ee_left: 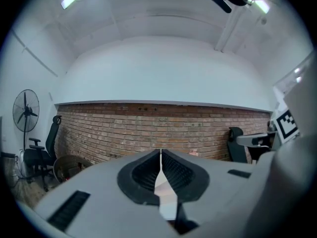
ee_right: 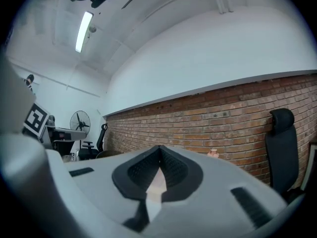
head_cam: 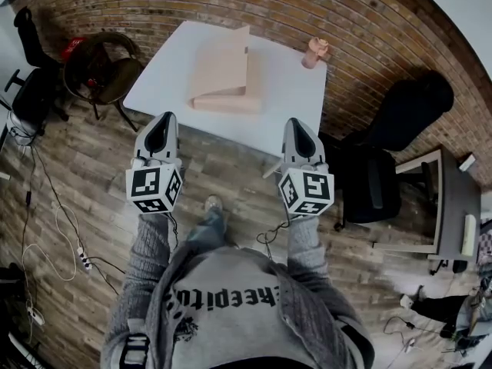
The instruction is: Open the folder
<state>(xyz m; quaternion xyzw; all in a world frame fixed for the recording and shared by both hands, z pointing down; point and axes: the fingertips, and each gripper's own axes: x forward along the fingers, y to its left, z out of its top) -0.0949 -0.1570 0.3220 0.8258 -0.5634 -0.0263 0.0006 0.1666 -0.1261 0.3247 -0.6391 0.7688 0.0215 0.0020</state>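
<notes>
Hovering before table (head_cam: 288, 91) | left gripper (head_cam: 167, 117), right gripper (head_cam: 293, 121) closed, empty | folder (head_cam: 223, 71) half-open | pinkish item (head_cam: 315, 52), maybe cup | chair (head_cam: 377, 175) right

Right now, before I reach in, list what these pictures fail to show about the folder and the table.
Head view: what lies inside the pale tan cardboard folder, too small to tell.
Every view: what the small pink object on the white table is, too small.
Both gripper views: the tabletop, blocked by the shut left tool and right tool except a sliver.
</notes>
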